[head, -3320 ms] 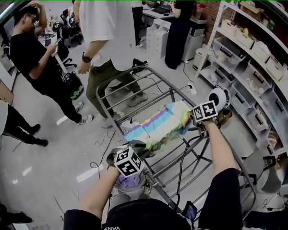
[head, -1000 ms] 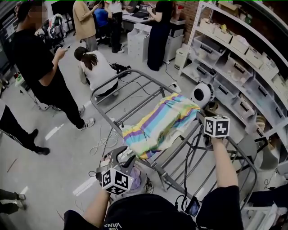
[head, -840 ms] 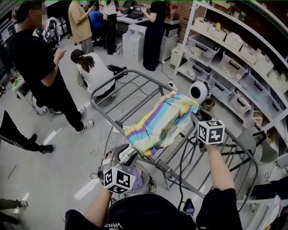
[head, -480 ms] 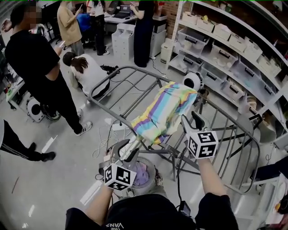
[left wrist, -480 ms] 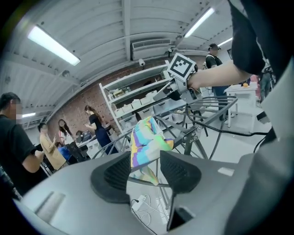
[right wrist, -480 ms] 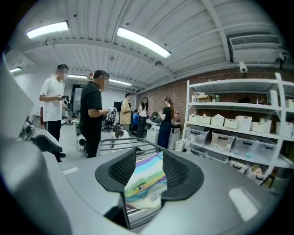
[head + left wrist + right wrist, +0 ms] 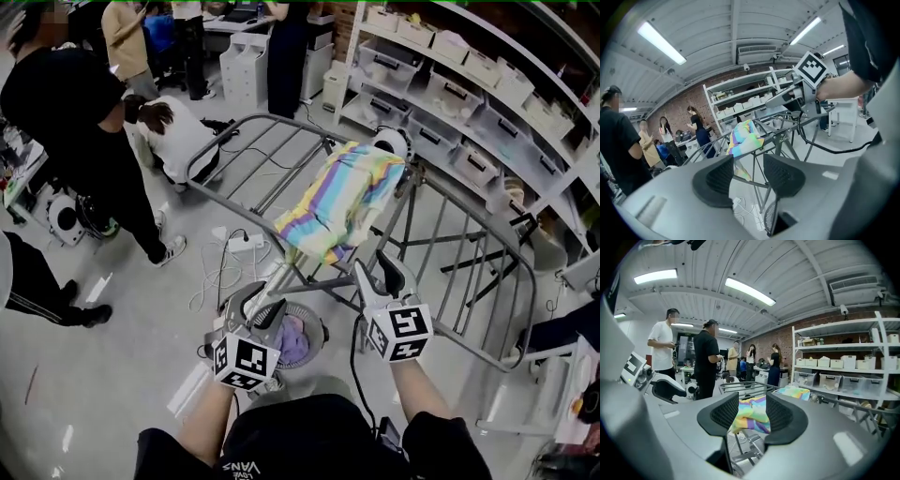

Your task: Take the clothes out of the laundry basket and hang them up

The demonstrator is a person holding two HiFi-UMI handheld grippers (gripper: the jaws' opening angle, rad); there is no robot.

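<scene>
Pale workshop floor [image 7: 112, 366] carries a grey metal drying rack [image 7: 281, 169] draped with a rainbow-striped cloth [image 7: 342, 202], while beside the round laundry basket [image 7: 322, 330] the left gripper [image 7: 258, 306] and right gripper [image 7: 380, 278] show fingers released, empty.

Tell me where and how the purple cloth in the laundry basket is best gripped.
Probably pinch a top fold of the purple cloth, coming straight down through the open mouth of the laundry basket. It lies crumpled low inside, and the round wall closes off a sideways approach.
</scene>
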